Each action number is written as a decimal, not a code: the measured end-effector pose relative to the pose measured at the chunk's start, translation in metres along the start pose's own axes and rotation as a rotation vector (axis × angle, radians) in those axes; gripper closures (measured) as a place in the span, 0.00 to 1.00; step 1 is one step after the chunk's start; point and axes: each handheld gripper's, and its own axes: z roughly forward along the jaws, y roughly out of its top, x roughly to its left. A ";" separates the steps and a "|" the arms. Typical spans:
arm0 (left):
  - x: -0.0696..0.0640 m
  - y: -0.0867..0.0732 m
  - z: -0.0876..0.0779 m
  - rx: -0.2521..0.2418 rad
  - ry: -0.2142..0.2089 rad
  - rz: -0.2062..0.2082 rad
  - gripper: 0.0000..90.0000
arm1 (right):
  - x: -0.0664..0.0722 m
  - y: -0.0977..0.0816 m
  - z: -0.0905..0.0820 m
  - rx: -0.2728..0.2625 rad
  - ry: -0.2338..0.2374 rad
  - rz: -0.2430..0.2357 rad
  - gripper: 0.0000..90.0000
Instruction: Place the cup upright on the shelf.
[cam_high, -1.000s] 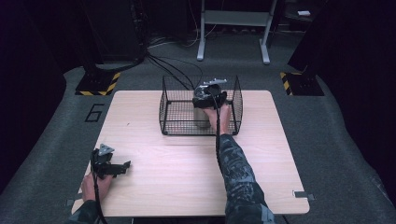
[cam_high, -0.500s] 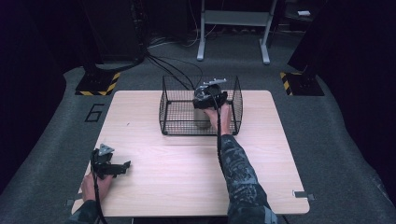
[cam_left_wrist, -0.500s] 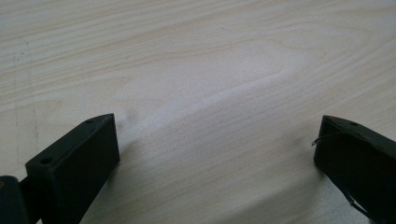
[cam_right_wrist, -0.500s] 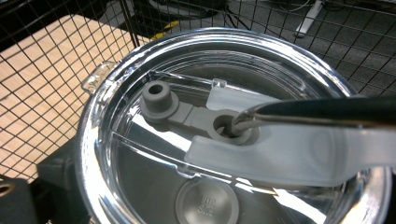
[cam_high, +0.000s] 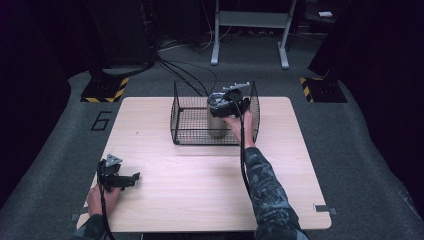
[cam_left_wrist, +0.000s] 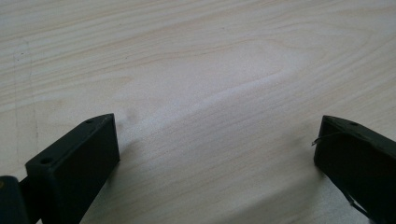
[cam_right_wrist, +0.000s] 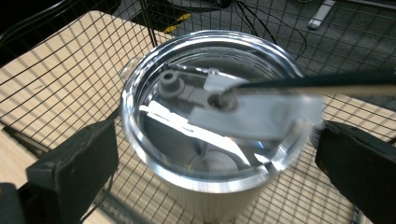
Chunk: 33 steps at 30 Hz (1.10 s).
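Observation:
A steel tumbler (cam_high: 216, 124) with a clear lid stands upright inside a black wire basket (cam_high: 189, 136) at the table's far middle. My right gripper (cam_high: 220, 106) reaches into the basket from the right, open, with one jaw on each side of the tumbler's (cam_right_wrist: 205, 186) rim. In the right gripper view the right gripper (cam_right_wrist: 215, 140) has both jaws close to the rim, and I cannot tell whether they touch it. My left gripper (cam_high: 131, 179) lies on the table near the front left corner. Open and empty, the left gripper (cam_left_wrist: 217, 140) has bare wood between its jaws.
The light wooden table (cam_high: 200, 175) has open room between the basket and its front edge. The basket's wire walls surround the tumbler closely. Behind the table, cables (cam_high: 180, 70) run across the grey floor past yellow-black striped bases (cam_high: 105, 92) and a metal stand (cam_high: 250, 35).

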 end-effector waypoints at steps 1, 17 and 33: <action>0.000 0.000 0.000 0.002 0.000 0.000 0.00 | 0.000 -0.001 -0.005 -0.002 0.001 -0.010 0.00; 0.000 0.000 0.000 0.003 -0.001 0.002 0.00 | 0.012 -0.024 -0.085 -0.042 0.037 -0.116 0.00; 0.000 0.000 0.000 0.001 0.000 0.000 0.00 | -0.001 -0.086 -0.173 -0.085 -0.030 -0.129 0.00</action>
